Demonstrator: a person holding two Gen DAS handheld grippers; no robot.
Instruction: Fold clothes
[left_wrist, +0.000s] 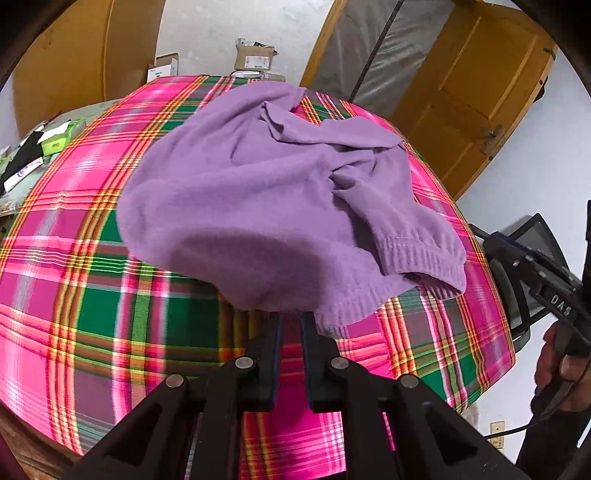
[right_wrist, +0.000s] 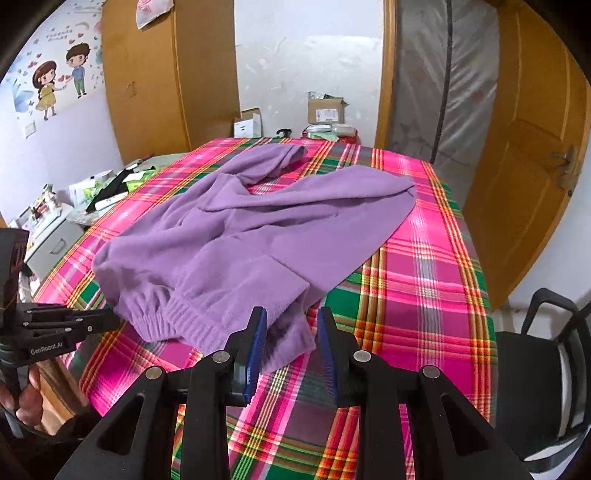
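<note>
The left wrist view looks steeply down its own fingers, close over the near edge of the purple garment (left_wrist: 258, 192) on the plaid cloth (left_wrist: 74, 295). The right wrist view sits a little farther back, taking in more of the room (doors, wall stickers). Both share the garment, the cloth and the cardboard boxes (right_wrist: 327, 109) beyond.

One purple fleece garment (right_wrist: 236, 240) lay on one plaid tablecloth (right_wrist: 424, 280). Two grippers showed, left gripper (left_wrist: 291, 325) and right gripper (right_wrist: 291, 317). Two cardboard boxes (right_wrist: 327, 107) stood behind, one black chair (right_wrist: 546, 354) beside, and one wooden door (right_wrist: 535, 147).
</note>
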